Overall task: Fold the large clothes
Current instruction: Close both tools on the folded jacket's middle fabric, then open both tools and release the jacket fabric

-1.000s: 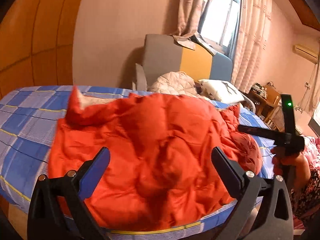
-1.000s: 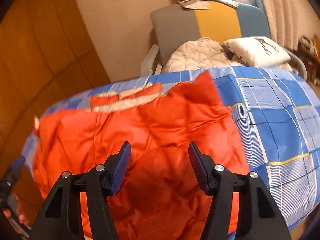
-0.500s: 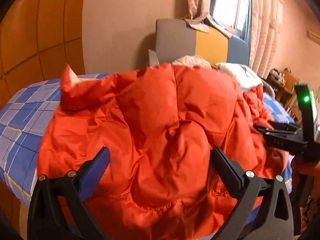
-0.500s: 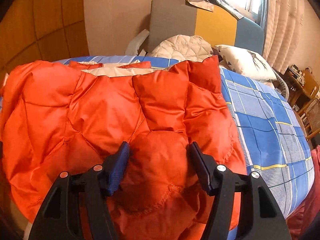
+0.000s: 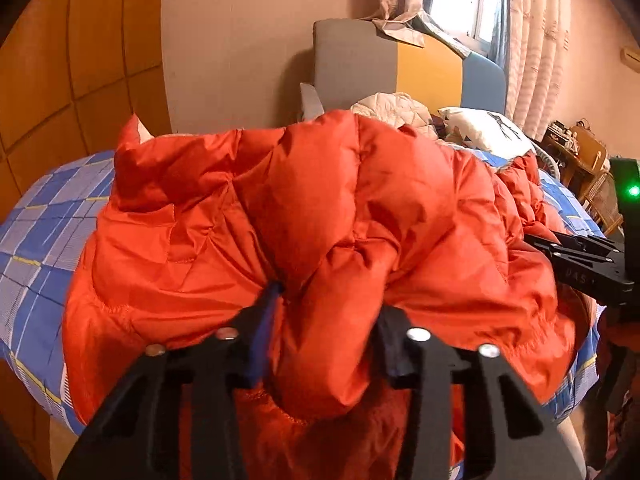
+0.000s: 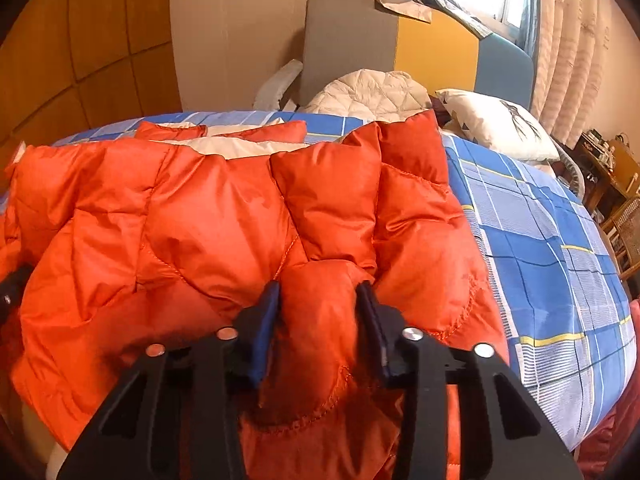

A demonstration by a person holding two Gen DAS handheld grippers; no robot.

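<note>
An orange quilted down jacket (image 5: 360,208) lies spread over the bed's blue checked sheet (image 5: 36,232). My left gripper (image 5: 328,304) is at the jacket's near edge; its jaws are closing, and a puffy fold of the fabric bulges between the pads. In the right wrist view the same jacket (image 6: 200,220) shows its cream lining at the far side. My right gripper (image 6: 318,292) also has its jaws closing, with a padded fold at the hem squeezed between the blue pads. The right gripper (image 5: 580,256) shows in the left wrist view at the jacket's right side.
Behind the bed stands a grey, yellow and blue armchair (image 6: 352,40) with a beige quilted garment (image 6: 368,92) and a white pillow (image 6: 496,124). A wooden panelled wall (image 5: 60,60) is on the left. Curtains and cluttered wooden furniture (image 5: 580,152) are on the right.
Both grippers came down onto the jacket's near edge, and their jaws narrowed from wide apart to pinching folds of fabric. The jacket has bunched up towards the cameras.
</note>
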